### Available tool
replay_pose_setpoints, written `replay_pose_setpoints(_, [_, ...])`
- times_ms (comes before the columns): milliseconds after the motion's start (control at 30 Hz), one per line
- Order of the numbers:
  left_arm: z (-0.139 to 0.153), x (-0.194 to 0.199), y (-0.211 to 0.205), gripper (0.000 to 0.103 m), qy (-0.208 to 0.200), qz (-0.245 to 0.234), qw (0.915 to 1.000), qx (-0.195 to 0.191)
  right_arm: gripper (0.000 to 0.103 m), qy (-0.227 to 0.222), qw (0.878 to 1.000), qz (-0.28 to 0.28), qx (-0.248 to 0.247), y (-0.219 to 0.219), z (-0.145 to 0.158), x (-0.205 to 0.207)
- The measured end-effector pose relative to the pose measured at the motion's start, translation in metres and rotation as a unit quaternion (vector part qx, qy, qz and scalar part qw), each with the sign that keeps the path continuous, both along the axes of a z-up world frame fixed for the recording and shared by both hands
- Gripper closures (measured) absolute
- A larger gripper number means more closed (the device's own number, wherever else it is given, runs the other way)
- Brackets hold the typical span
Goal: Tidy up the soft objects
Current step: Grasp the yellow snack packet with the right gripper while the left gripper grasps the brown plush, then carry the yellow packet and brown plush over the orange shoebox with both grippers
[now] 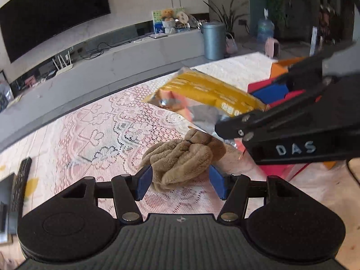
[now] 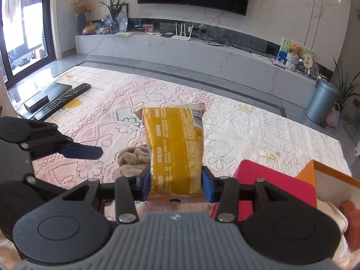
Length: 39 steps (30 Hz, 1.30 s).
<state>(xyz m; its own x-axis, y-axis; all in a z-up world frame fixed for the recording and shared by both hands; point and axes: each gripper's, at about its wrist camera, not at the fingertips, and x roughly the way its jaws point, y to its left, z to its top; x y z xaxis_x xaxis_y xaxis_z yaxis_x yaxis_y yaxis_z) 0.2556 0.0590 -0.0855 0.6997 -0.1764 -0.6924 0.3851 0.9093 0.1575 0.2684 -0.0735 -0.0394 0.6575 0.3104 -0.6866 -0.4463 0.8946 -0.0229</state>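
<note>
- Right wrist view shows your biggest risk: the right gripper (image 2: 175,183) is closed on the lower end of the yellow snack packet (image 2: 174,148), pads pressed to its two side edges, and most of the packet stands free above them. It looks like slick film, so a quick swing toward the red box (image 2: 273,184) could let it pivot or slide out and drop short, beside the box.
- Squeeze harder to prevent that and you may crush whatever is inside; I would judge the packet soft and air-filled.
- Left wrist view puts the right gripper and its packet directly over the brown plush cloth (image 1: 182,157), which lies on the lace-covered table (image 1: 90,135) just left of the red box. The left gripper (image 1: 180,181) is wide open around that cloth, one pad touching its left side, the other just clear. Lift now and you could strike the right gripper overhead.
- Close too low and the blue pads (image 1: 144,180) may snag the lace along with the cloth.
- The cloth is bunched in loose folds; pinch only an outer fold and it may unroll and trail.
- Whether the box has room left cannot be told from here.
</note>
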Motion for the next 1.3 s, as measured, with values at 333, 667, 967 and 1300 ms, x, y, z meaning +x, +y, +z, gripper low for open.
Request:
replay_pose_setpoints(333, [-0.037,0.029,-0.016,0.035,0.017,-0.025,0.997,0.072,0.058,0.022,1.0,-0.007,-0.006,0.002,-0.016,0.016])
replay_pose_setpoints(667, [-0.034,0.018,-0.017,0.069,-0.01,0.0,0.9978,0.065,0.058,0.027,1.0,-0.013,-0.003,-0.001,-0.022,0.018])
replay_pose_setpoints(967, [0.012,-0.021,0.006,0.072,-0.013,0.081,0.9959,-0.039,0.058,-0.015,1.0,-0.016,0.018,-0.014,0.006,-0.008])
replay_pose_setpoints(1300, [0.061,-0.057,0.01,0.072,-0.005,0.104,0.9826,-0.153,0.058,-0.047,0.996,-0.053,0.053,-0.061,0.04,-0.057])
